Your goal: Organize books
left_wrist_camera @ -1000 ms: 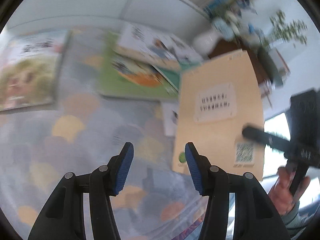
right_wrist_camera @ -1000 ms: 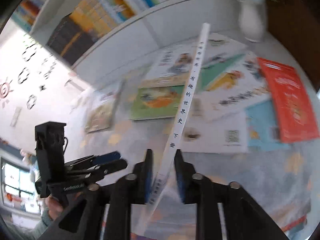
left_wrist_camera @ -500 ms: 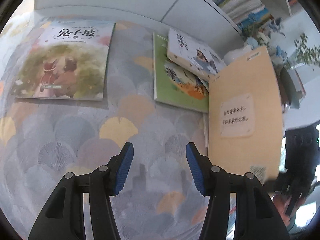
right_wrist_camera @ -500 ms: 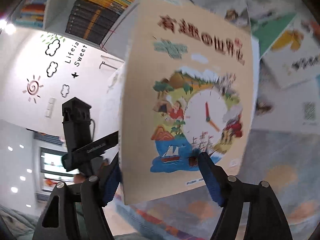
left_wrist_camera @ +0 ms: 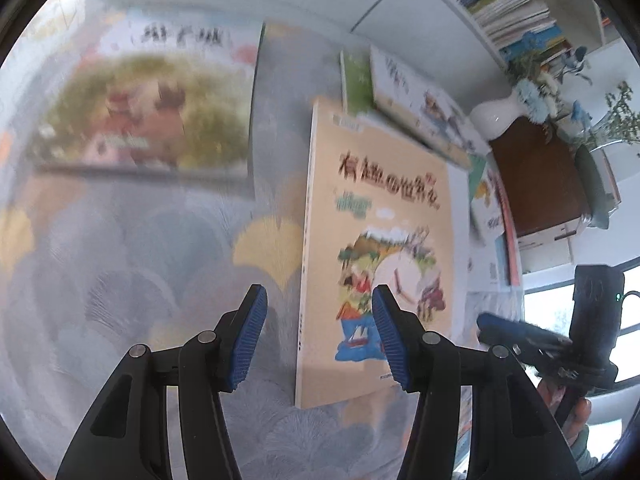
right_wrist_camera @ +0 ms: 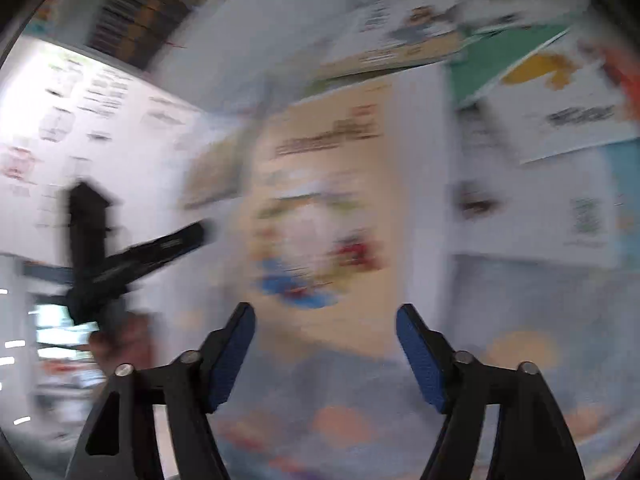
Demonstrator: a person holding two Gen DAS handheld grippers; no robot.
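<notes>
A beige picture book [left_wrist_camera: 380,216] with a clock drawing lies face up on the patterned cloth; it also shows, blurred, in the right wrist view [right_wrist_camera: 320,208]. My left gripper [left_wrist_camera: 318,336] is open and empty, its fingers just before the book's near left corner. My right gripper [right_wrist_camera: 324,356] is open and empty, just short of the book's near edge; it shows in the left wrist view [left_wrist_camera: 520,332] at the right. A green-and-pink picture book [left_wrist_camera: 136,108] lies to the far left. A stack of books [left_wrist_camera: 416,100] lies behind the beige one.
More books [right_wrist_camera: 552,92] lie flat at the right, one white with a code square [right_wrist_camera: 532,216]. A white vase [left_wrist_camera: 500,114] and a brown box [left_wrist_camera: 536,184] stand at the back right. Bookshelves [left_wrist_camera: 504,4] run along the wall.
My right gripper has opened and let go of the beige book, which now lies flat, cover up. My left gripper has moved toward it.
</notes>
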